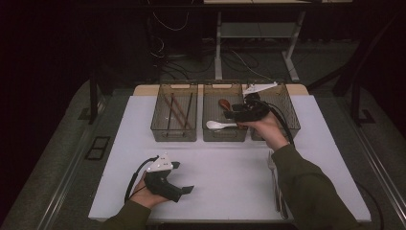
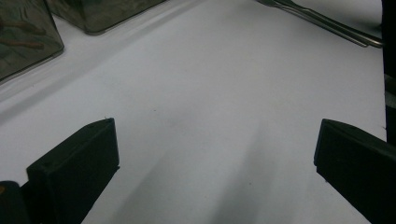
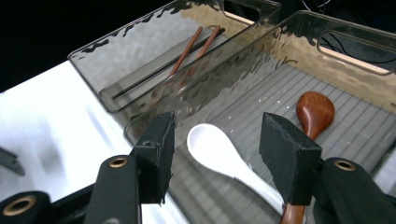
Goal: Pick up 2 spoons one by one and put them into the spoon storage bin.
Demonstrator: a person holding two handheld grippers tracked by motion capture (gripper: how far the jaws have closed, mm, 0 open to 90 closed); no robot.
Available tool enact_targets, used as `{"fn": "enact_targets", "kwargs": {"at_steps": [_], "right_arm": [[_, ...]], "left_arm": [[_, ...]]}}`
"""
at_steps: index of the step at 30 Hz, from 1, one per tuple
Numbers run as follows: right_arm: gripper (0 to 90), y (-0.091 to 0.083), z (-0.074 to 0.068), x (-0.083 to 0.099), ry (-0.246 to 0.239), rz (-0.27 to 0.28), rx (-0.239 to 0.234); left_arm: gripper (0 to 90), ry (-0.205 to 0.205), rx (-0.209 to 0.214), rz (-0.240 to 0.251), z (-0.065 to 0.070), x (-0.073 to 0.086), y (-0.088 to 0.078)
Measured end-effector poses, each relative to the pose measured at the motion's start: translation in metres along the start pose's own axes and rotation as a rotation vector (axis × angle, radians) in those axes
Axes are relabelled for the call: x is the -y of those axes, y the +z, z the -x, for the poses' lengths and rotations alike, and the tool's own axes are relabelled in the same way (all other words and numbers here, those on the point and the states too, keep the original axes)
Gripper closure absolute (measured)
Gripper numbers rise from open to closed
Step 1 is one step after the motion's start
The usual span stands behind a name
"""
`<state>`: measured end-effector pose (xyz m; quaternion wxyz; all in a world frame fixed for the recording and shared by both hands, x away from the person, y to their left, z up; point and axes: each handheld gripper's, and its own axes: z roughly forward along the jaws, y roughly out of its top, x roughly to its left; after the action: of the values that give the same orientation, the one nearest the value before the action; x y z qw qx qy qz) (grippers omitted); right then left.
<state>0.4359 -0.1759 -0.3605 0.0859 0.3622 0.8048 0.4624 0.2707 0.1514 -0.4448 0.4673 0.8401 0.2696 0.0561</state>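
While the white spoon (image 3: 219,156) lies handle-first between the right gripper's (image 3: 219,154) parted jaws in the middle bin (image 3: 355,116), the left gripper (image 2: 215,154) rests open-jawed near the desk's (image 1: 230,167) front edge.

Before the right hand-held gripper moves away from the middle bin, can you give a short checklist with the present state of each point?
1. White spoon lies inside the middle bin: ok.
2. Right hand-held gripper has let go; pads stand apart from the spoon: ok.
3. Brown wooden spoon lies in the same bin: ok.
4. Chopsticks lie in the neighbouring bin: ok.
5. Left hand-held gripper open, nothing between its jaws: ok.
6. Metal cutlery waits on the table to be sorted: not ok.
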Motion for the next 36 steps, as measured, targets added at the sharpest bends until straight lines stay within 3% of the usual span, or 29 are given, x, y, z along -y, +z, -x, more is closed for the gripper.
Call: {"fn": "enact_targets", "kwargs": {"at_steps": [17,36], "right_arm": [[42.8,-0.043,-0.011,0.042,-0.023,-0.016,-0.064],[48.3,-0.088,-0.008,0.093,-0.023,-0.043,-0.024]], "left_arm": [[0.0,0.003,0.002,-0.004,0.0,0.0,0.001],[0.0,0.004,0.002,0.002,0.001,-0.001,0.0]]}}
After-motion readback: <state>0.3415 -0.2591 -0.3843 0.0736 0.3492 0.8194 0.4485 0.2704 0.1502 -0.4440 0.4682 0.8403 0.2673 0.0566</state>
